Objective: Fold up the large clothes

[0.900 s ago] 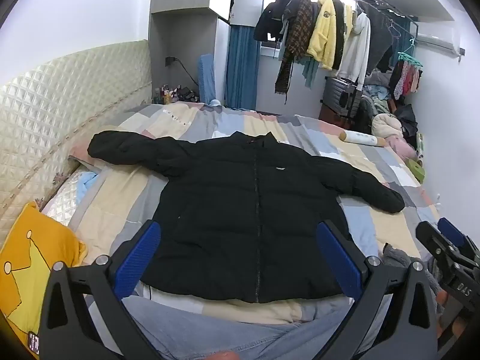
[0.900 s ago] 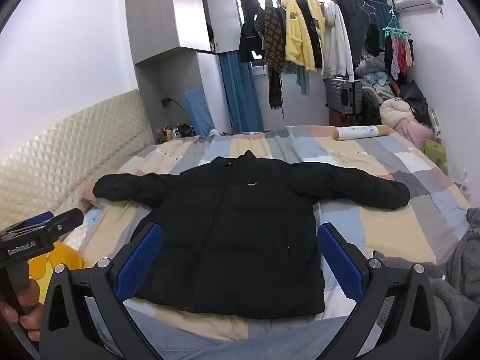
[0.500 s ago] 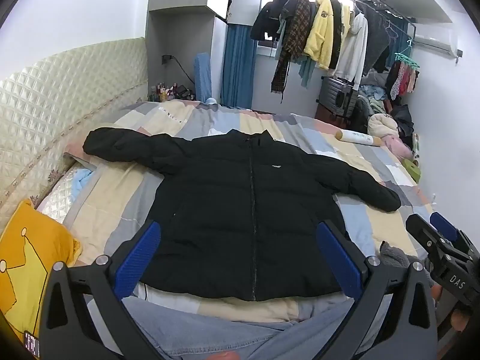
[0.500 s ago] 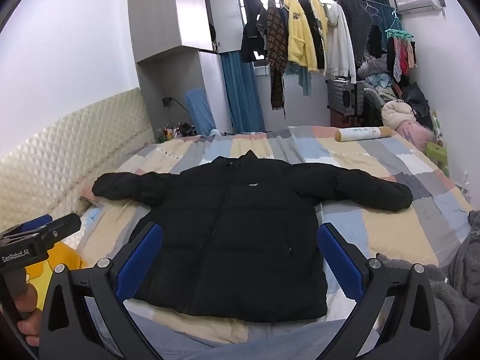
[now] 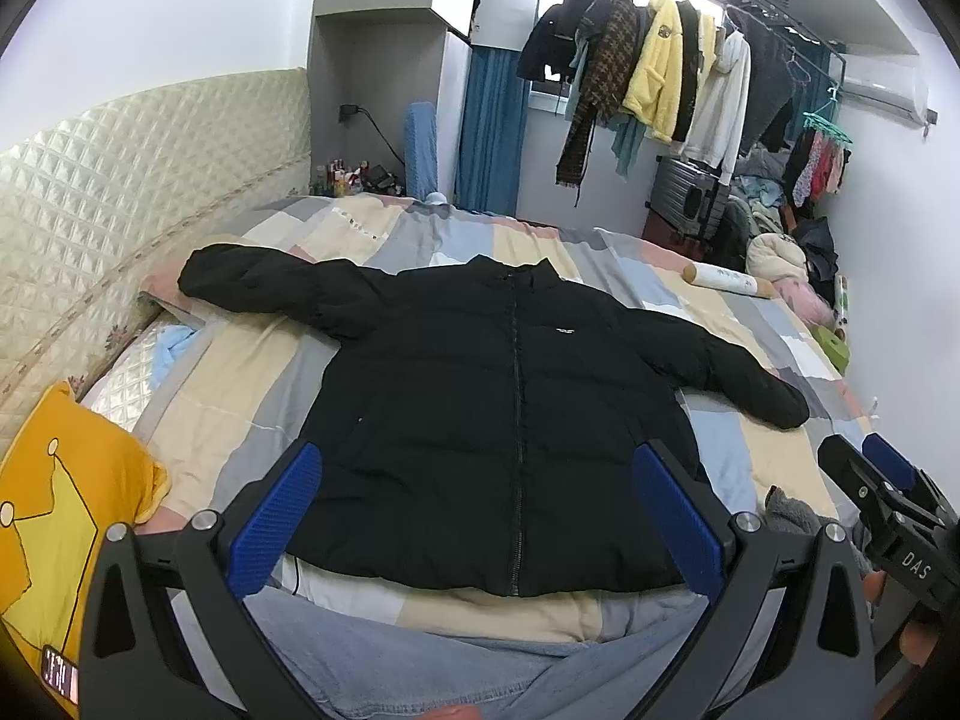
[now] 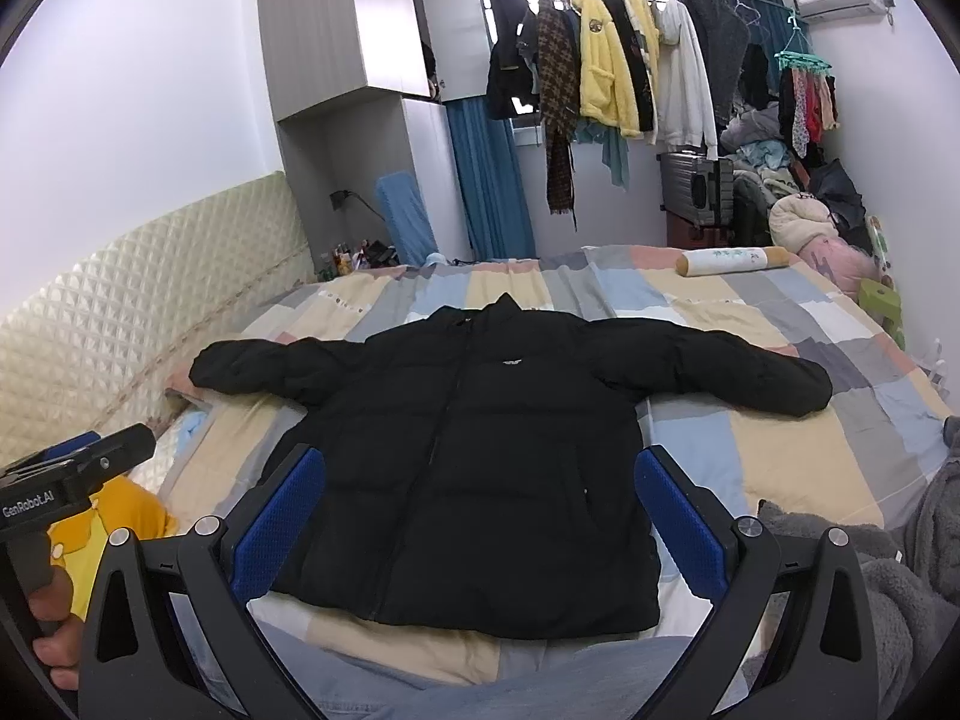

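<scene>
A black puffer jacket (image 5: 498, 396) lies flat, front up and zipped, on the patchwork bed (image 5: 240, 396), both sleeves spread out to the sides. It also shows in the right wrist view (image 6: 480, 450). My left gripper (image 5: 477, 510) is open and empty, held above the jacket's hem. My right gripper (image 6: 480, 510) is open and empty too, over the hem. The right gripper also shows at the right edge of the left wrist view (image 5: 888, 498), and the left gripper shows at the left edge of the right wrist view (image 6: 78, 468).
A yellow pillow (image 5: 54, 510) lies at the bed's left corner by the quilted headboard (image 5: 120, 180). A rolled bolster (image 6: 732, 261) lies at the far side. Grey fleece (image 6: 888, 570) lies at the right. Clothes hang on a rack (image 6: 630, 72) behind. Blue denim (image 5: 420, 672) lies below the grippers.
Both grippers have lifted and tilted slightly, so the jacket sits a little lower in view. The jacket has not moved; both grippers stay open.
</scene>
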A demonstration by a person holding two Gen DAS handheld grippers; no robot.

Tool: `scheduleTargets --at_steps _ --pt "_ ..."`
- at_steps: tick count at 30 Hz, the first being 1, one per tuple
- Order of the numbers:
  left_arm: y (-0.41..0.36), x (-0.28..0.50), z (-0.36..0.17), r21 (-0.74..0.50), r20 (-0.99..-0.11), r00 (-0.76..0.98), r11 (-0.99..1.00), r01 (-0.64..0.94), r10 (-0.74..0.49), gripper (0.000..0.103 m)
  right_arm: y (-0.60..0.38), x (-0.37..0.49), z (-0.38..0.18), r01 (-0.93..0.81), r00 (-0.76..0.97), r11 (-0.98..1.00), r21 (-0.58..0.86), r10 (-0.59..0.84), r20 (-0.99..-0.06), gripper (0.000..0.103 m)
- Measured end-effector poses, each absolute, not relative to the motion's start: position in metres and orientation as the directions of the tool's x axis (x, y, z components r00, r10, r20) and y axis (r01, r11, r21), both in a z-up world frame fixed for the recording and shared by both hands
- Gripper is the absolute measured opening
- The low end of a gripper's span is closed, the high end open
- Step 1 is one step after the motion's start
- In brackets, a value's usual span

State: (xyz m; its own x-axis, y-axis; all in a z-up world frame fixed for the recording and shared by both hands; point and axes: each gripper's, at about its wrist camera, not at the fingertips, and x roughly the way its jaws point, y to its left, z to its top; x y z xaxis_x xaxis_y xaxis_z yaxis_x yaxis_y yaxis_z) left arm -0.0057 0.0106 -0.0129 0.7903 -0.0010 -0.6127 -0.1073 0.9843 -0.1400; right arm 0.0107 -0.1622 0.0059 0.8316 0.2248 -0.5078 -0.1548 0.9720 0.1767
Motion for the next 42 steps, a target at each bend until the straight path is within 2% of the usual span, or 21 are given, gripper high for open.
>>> scheduleTargets --at_steps 25,42 --pt "0.013 -0.005 -0.011 -0.141 -0.604 0.797 0.983 -0.121 0.011 0.103 -0.165 0.026 0.003 -0.163 0.836 0.969 0.183 0.235 -0.495 0.103" --pt "0.016 0.021 -0.024 -0.150 -0.629 0.777 0.980 -0.129 0.006 0.103 -0.168 0.044 -0.023 -0.142 0.813 0.970 0.196 0.227 -0.536 0.103"
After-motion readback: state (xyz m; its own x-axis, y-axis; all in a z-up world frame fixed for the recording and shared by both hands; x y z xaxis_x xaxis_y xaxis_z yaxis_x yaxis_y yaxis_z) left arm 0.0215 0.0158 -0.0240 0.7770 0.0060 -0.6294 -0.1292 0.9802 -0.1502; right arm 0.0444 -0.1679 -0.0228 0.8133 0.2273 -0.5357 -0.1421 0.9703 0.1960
